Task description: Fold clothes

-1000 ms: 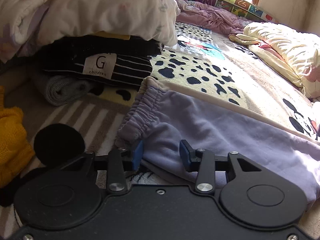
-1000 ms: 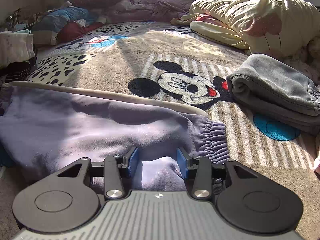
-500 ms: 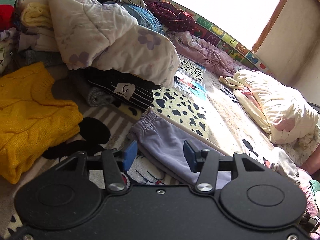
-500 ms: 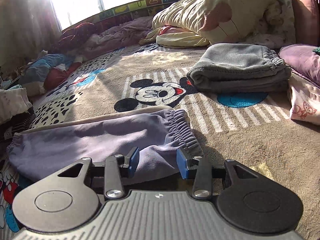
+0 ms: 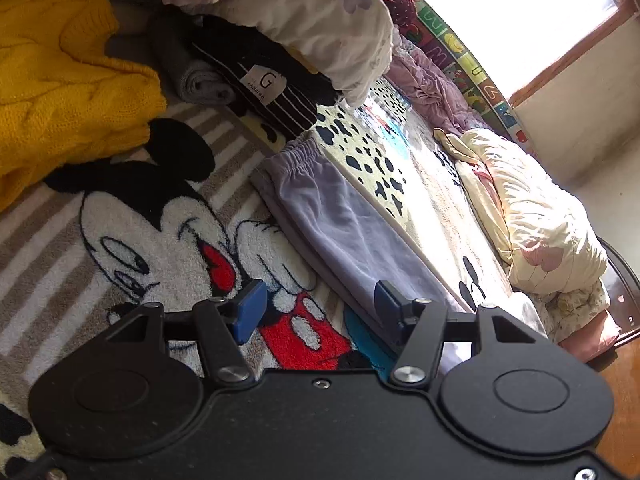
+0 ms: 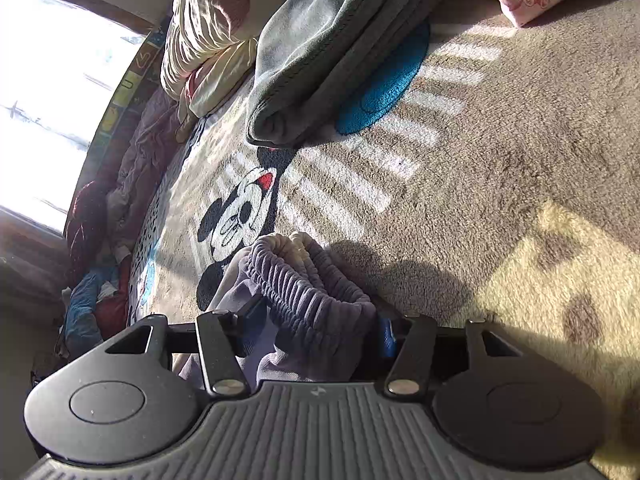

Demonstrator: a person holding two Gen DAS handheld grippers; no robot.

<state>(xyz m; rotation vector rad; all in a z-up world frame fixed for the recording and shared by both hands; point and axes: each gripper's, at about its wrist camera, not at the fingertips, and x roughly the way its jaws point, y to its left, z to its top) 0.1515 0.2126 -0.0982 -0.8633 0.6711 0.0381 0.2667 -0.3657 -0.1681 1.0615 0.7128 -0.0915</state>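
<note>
right wrist: right tongs [image 6: 316, 330] straddle the bunched waistband of purple pants [image 6: 308, 280] lying on the blanket [image 6: 500, 160], jaws wide, not yet clamped. left tongs [image 5: 318, 308] gape, empty, over the other end. risk: thick bunch slips, fold skews.

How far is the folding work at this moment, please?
Done: grey pants lie folded on the blanket. In hand: the right tool has the purple pants bunched between its fingers at the elastic end; the left tool is open, holding nothing. Left: the purple pants lie long, unfolded.
</note>
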